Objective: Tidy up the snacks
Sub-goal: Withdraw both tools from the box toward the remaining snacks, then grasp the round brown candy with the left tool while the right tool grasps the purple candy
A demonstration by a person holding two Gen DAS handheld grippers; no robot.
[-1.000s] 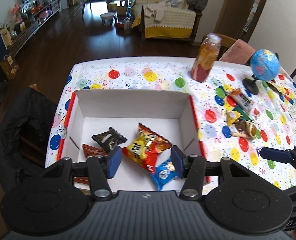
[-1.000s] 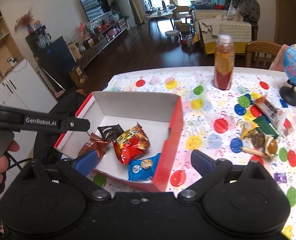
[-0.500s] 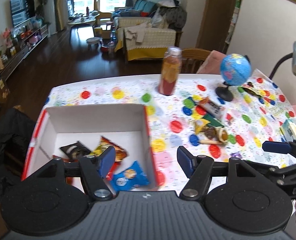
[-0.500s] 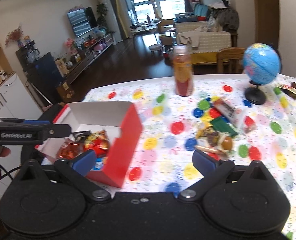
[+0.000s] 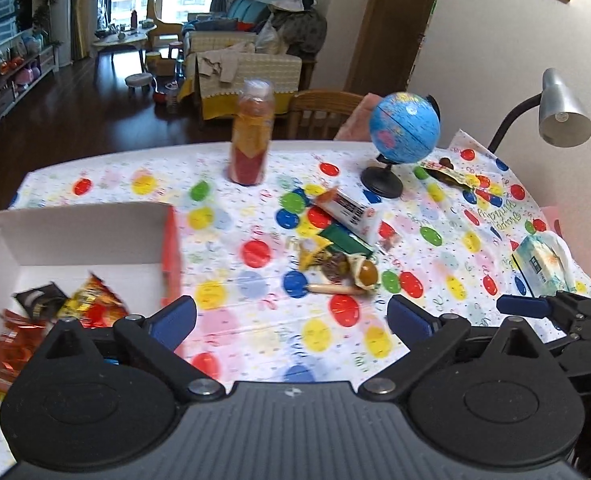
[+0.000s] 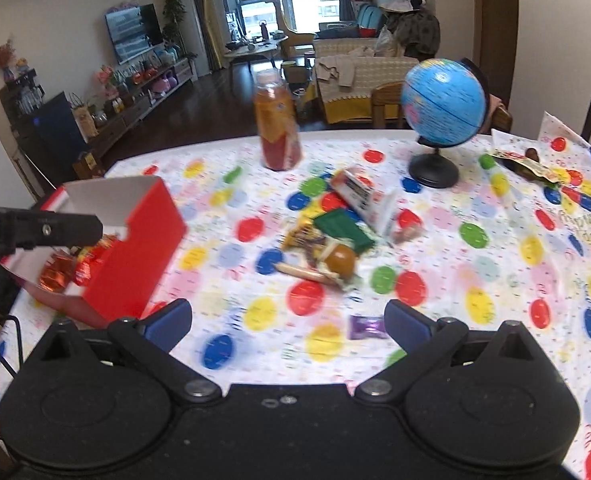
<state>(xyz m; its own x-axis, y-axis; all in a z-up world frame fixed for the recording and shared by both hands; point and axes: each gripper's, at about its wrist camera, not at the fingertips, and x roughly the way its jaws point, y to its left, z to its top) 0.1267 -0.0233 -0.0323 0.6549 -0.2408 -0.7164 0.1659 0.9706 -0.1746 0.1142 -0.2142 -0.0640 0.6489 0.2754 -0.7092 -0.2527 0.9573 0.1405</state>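
A red-and-white open box stands at the table's left; it also shows in the right wrist view. Inside lie a red-yellow snack bag, a black packet and an orange packet. A pile of loose snacks lies mid-table; it also shows in the right wrist view. A small purple candy lies near the right fingers. My left gripper is open and empty above the cloth. My right gripper is open and empty.
A drink bottle and a blue globe stand at the back. A desk lamp and a tissue pack are at the right. A wrapper lies behind the globe. Dotted tablecloth covers the table.
Both grippers have swung right, away from the box and toward the snack pile. The left gripper's jaws have opened wider.
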